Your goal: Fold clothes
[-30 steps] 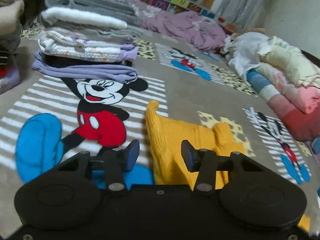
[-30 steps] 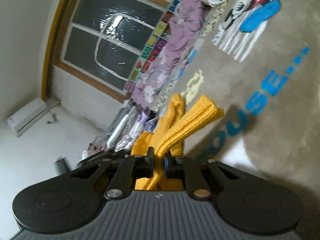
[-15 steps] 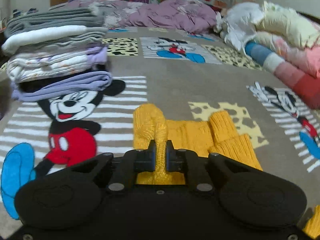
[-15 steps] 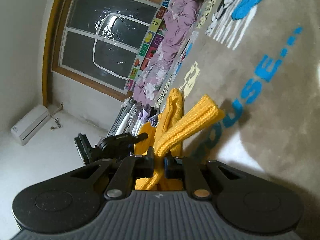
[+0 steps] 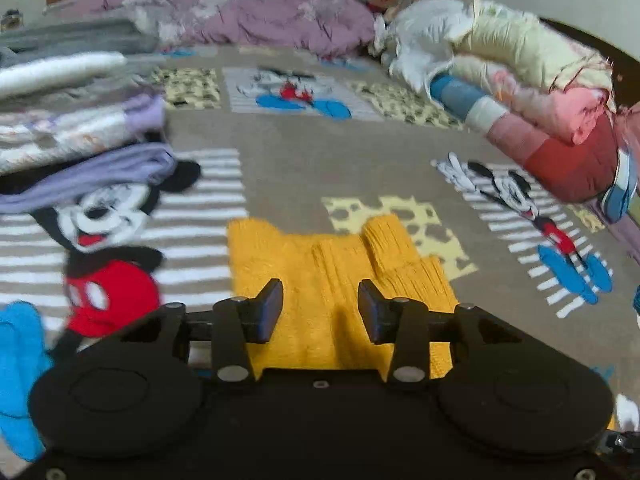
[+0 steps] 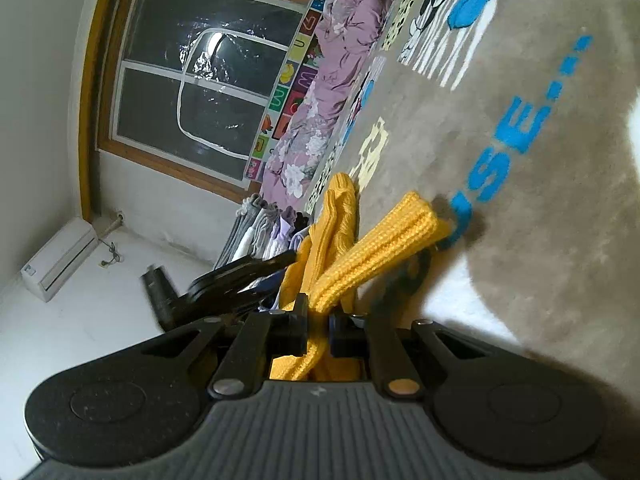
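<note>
A yellow knitted sweater (image 5: 320, 276) lies partly folded on the Mickey Mouse blanket (image 5: 312, 160), its ribbed cuffs toward the right. My left gripper (image 5: 320, 310) hovers over the sweater's near part, open, with nothing between its fingers. In the right wrist view the camera is rolled on its side. There my right gripper (image 6: 318, 322) is shut on a ribbed edge of the yellow sweater (image 6: 372, 248), which juts out past the fingers. The left gripper's black body (image 6: 240, 276) shows beyond it on the left.
A stack of folded clothes (image 5: 76, 120) stands at the left. Rolled pink, cream and red bedding (image 5: 532, 92) lines the right side. A purple quilt (image 5: 280, 20) lies along the far wall. A window (image 6: 192, 76) and a wall air conditioner (image 6: 58, 260) appear in the right wrist view.
My left gripper was shut on a raised fold of the sweater half a second ago; now it has let go and stands open, and the fold lies flat. The right gripper keeps its hold.
</note>
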A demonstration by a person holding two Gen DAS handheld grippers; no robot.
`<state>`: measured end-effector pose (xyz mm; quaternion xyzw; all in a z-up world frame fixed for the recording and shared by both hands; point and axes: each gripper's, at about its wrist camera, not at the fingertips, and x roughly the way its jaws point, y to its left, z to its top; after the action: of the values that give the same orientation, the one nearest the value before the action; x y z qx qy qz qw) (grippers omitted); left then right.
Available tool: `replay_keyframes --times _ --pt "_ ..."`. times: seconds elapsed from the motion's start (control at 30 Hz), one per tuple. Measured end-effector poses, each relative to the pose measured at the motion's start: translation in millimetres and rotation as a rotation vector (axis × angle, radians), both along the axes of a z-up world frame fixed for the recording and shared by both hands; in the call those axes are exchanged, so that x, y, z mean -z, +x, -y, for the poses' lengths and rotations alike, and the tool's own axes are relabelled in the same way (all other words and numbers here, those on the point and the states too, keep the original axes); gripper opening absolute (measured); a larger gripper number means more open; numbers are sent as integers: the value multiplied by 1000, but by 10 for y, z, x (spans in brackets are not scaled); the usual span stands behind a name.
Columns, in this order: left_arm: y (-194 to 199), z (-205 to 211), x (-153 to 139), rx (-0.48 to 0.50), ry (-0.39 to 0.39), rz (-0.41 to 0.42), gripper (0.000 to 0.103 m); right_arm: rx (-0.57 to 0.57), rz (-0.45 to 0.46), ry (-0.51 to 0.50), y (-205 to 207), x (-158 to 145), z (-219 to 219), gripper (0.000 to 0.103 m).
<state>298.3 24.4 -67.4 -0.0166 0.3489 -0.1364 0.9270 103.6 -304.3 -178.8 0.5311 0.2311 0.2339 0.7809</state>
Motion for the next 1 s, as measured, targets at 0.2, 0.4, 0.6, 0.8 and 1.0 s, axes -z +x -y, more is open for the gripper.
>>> replay_keyframes --times 0.2,0.4,0.6,0.8,1.0 --pt "-215 23 46 76 99 48 16 -2 -14 2 19 5 -8 12" --pt "-85 190 289 3 193 50 15 -5 -20 -7 52 -3 -30 13" --pt "-23 89 17 -25 158 110 15 -8 -20 -6 78 -11 -44 14" --pt "486 220 352 -7 328 28 22 -15 -22 -7 84 -1 -31 14" --pt "215 105 20 -36 263 96 23 -17 -30 3 102 5 -21 14"
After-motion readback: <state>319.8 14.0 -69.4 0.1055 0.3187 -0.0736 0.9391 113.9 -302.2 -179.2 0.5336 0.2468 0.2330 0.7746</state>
